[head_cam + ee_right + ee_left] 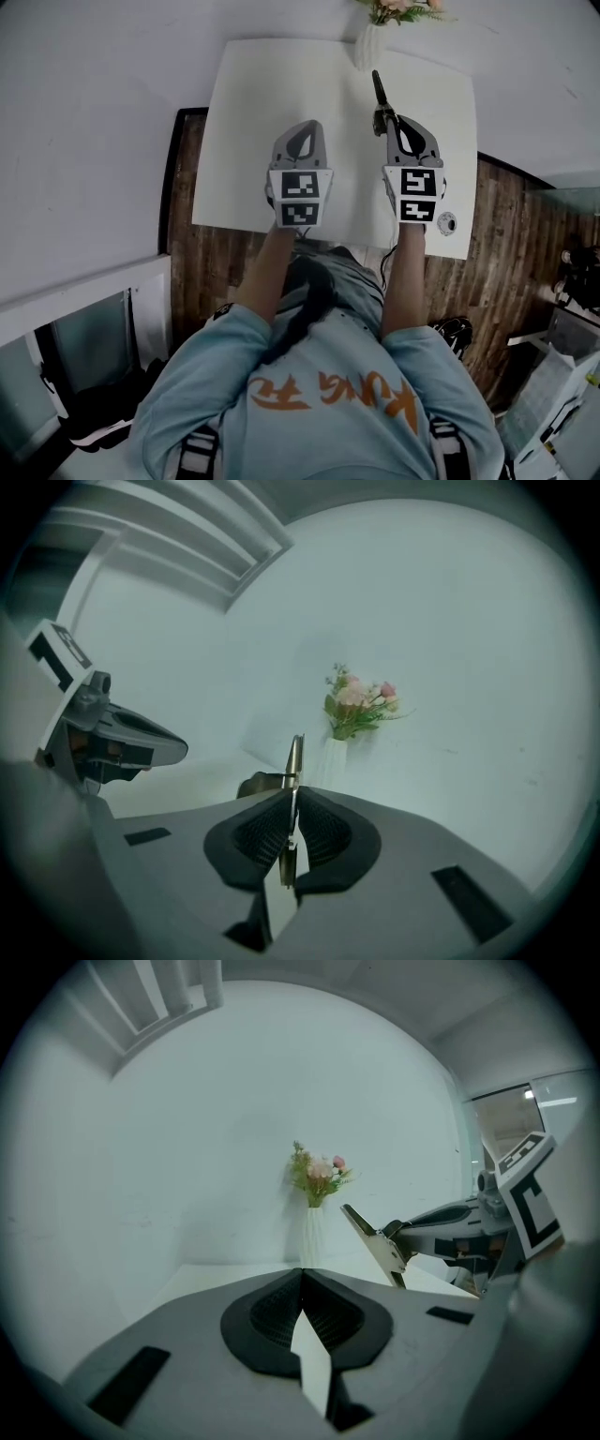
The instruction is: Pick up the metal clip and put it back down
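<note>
Pinching the metal clip point(292, 761) edge-on in the right gripper point(291, 810) — clamping the thin plate between the ribbed pads and leaving most of its length poking out ahead of the jaws, up toward the vase point(333, 754) beyond. Seems lifted clear of the white table point(253, 112) below, so probably at the top of the pick-up, with the putting-down not yet done. To do that well: hold the squeeze even, lower straight down rather than swinging forward, tip the nose of the clip toward level so as to land it flat instead of on its point, and release only once it is resting on the tabletop. Worth stopping short of the vase ahead. Reaching forward with the right forearm nearly straight, pointing the gripper away from the body, marker cube turned upward. Holding the left gripper point(302, 1277) off to the left of the right one, about level with it and well apart from the clip — pressed together on nothing, seemingly idle above the table.
</note>
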Demonstrator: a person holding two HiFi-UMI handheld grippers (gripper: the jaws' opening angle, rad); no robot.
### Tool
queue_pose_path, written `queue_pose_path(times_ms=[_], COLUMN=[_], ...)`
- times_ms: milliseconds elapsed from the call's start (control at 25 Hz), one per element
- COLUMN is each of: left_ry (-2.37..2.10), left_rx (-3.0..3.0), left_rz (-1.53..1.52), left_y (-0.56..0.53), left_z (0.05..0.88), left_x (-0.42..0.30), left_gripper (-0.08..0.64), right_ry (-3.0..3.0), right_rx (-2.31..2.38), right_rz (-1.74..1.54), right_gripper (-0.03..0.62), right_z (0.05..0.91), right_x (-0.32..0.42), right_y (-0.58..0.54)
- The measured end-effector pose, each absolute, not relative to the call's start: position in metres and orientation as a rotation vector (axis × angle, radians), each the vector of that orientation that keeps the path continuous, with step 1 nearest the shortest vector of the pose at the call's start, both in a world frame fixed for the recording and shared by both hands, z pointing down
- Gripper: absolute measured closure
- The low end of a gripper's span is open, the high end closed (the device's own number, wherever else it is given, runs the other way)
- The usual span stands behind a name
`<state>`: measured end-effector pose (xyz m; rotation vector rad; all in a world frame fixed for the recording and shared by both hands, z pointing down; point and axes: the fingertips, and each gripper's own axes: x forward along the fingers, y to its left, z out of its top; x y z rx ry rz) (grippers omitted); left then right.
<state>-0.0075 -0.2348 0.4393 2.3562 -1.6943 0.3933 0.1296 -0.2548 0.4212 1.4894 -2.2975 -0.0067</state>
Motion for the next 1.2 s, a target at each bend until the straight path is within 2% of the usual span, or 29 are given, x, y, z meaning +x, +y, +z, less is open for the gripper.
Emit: queue_pose_path(times_ms=[520,760,1040,1200], left_ry=[-1.777,-1.781,-1.751,-1.746], left_rx=[2.086,1.999,1.956,1.952], left_rz=[0.424,0.480,0.490,0.501], left_y=[-0.206,-0.180,-0.172,-0.171], left_z=[0.511,0.537,0.557,0.560], left_x=[-0.086,-0.103,-0.104,-0.104], left_gripper=[0.535,0.535,0.535,0.535], right_ry=[-2.083,-1.918,-1.911,-1.948], right_rx=[1.037,0.953,0.954,0.929], right_rz=[-0.192,-0.293,-0.247,-0.206], right_gripper=[0.560,0.558,0.568,0.533], right_z=[0.525,0.560,0.584,0.593], right_x=[0.046,0.040,0.039,0.031], right_y=[-0.239,-0.225,-0.214,-0.210])
